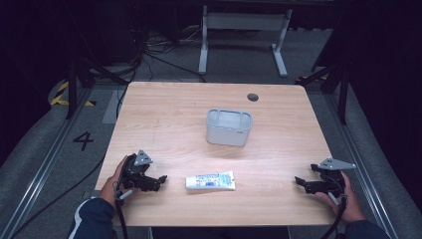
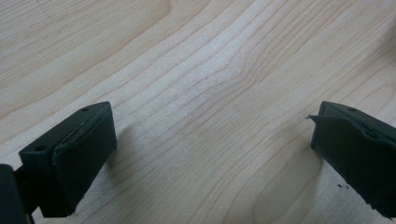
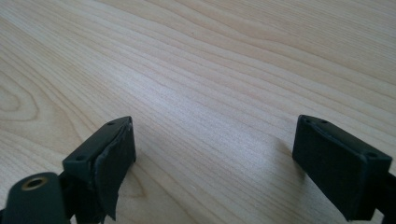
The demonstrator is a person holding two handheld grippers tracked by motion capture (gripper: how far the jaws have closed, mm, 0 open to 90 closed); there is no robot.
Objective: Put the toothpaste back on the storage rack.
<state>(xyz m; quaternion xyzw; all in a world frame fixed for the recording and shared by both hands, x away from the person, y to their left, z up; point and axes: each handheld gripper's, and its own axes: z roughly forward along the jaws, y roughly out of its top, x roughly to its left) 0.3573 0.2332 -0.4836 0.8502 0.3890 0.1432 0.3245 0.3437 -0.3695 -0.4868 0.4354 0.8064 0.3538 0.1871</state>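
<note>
A white tube with blue and green print (image 1: 210, 181) lies flat near the front middle of the wooden table (image 1: 169, 109). Behind it, at the table's centre, stands a light grey holder with compartments (image 1: 229, 127). My left gripper (image 1: 160, 181) rests low at the front left, a short way left of the tube, jaws pointing toward it. In the left gripper view its jaws stand wide apart (image 2: 210, 144) over bare wood. At the front right my right gripper (image 1: 300, 182) is held open, well right of the tube, and the right gripper view has bare wood between its jaws (image 3: 212, 163).
A small dark round grommet (image 1: 253, 97) sits near the table's far right edge. Beyond the table stand a white frame's legs (image 1: 244, 30) and loose cables on the grey floor. Metal rails run along both sides of the table.
</note>
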